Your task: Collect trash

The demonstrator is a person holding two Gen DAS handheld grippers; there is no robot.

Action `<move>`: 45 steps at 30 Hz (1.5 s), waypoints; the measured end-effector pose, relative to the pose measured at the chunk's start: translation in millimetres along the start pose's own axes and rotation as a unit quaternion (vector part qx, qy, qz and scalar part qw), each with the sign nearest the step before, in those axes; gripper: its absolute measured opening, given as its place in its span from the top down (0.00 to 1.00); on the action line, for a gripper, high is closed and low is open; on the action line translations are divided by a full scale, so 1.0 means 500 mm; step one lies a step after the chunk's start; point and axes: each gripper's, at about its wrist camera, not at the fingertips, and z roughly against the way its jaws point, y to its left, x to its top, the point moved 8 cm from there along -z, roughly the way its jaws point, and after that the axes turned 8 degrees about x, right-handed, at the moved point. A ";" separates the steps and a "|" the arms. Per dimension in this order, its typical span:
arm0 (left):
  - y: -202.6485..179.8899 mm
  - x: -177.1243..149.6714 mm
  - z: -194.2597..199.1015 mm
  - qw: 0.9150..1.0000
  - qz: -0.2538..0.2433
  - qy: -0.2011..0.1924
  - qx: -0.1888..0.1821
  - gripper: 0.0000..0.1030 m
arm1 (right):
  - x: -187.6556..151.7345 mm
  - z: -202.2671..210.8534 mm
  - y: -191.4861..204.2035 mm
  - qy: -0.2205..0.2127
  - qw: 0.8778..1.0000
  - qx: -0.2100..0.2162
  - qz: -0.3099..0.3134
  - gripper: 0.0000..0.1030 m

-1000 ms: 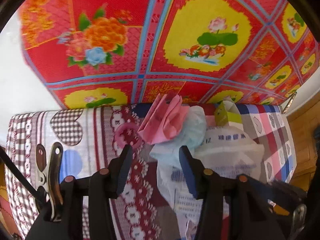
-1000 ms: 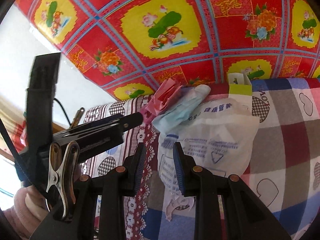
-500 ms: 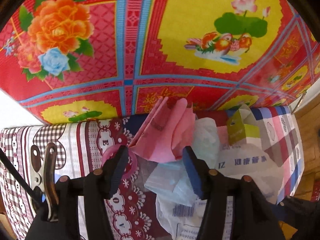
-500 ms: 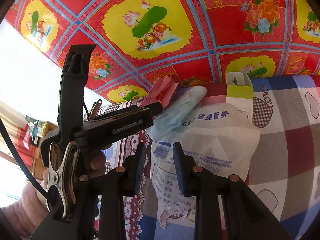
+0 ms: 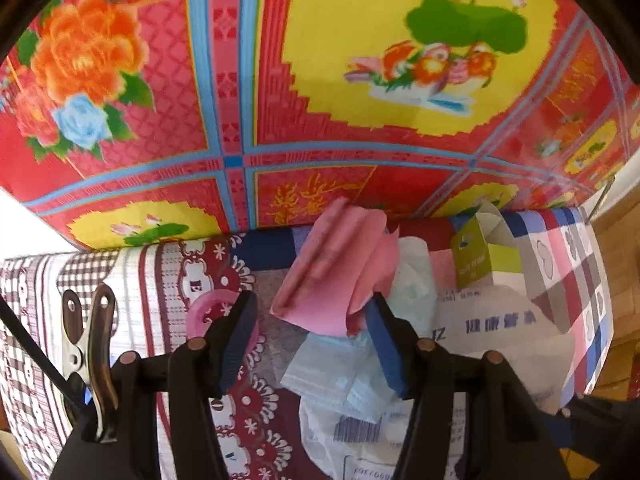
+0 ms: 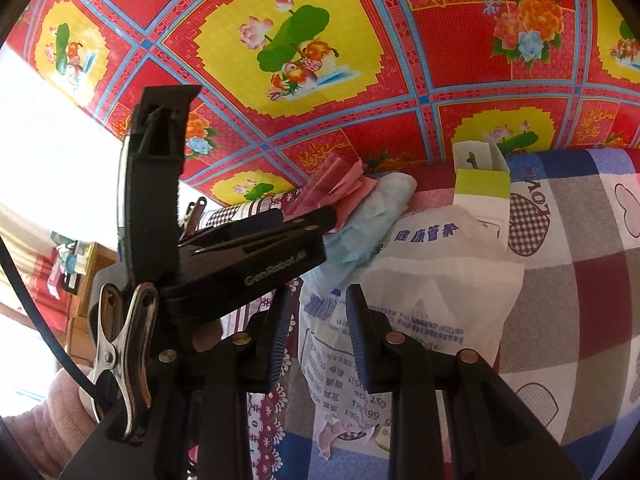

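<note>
Lying along the far edge of a patchwork cloth (image 5: 160, 280), right where it meets a red-and-yellow flowered sheet (image 5: 224, 92), is a small heap of trash. Farthest left in the left wrist view sits a pink ring (image 5: 208, 308), partly hidden behind the left finger of the left gripper (image 5: 310, 334). That gripper's jaws stand wide apart with nothing clamped; the crumpled pink paper (image 5: 340, 276) lies just ahead of the gap, its right edge touching the blue pad of the right finger. Under and beside the pink paper is a pale blue plastic wrapper (image 5: 340, 376), and to its right a large white printed bag (image 5: 508, 332) spreads flat on the cloth. A small green-and-white carton (image 5: 480, 256) stands open at the back of that bag. In the right wrist view the left gripper's black body reaches in from the left toward the pink paper (image 6: 340, 188), with the blue wrapper (image 6: 372, 220) beside it. The right gripper (image 6: 318, 332) hovers over the near part of the white bag (image 6: 432, 280), jaws parted by a narrow gap, holding nothing. The carton (image 6: 482, 174) stands furthest right.
</note>
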 end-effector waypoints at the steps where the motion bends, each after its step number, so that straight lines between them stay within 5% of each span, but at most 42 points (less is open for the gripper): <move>1: -0.002 0.000 -0.005 1.000 0.002 0.002 -0.002 0.43 | 0.000 -0.001 -0.001 0.000 1.000 -0.001 0.000 0.72; 15: 0.000 -0.007 0.026 0.999 0.012 -0.025 -0.025 0.82 | -0.008 0.013 -0.016 -0.003 1.000 -0.010 -0.008 0.72; 33: 0.147 -0.043 0.133 0.993 0.105 -0.051 -0.032 0.85 | 0.004 -0.038 0.013 0.008 1.000 -0.018 -0.002 0.72; 43: 0.235 -0.100 0.187 0.986 0.153 -0.060 -0.031 0.85 | 0.020 -0.109 -0.009 0.023 0.998 -0.060 -0.027 0.71; 45: 0.253 -0.111 0.195 0.985 0.159 -0.062 -0.027 0.85 | 0.023 -0.120 -0.023 0.024 0.997 -0.070 -0.033 0.65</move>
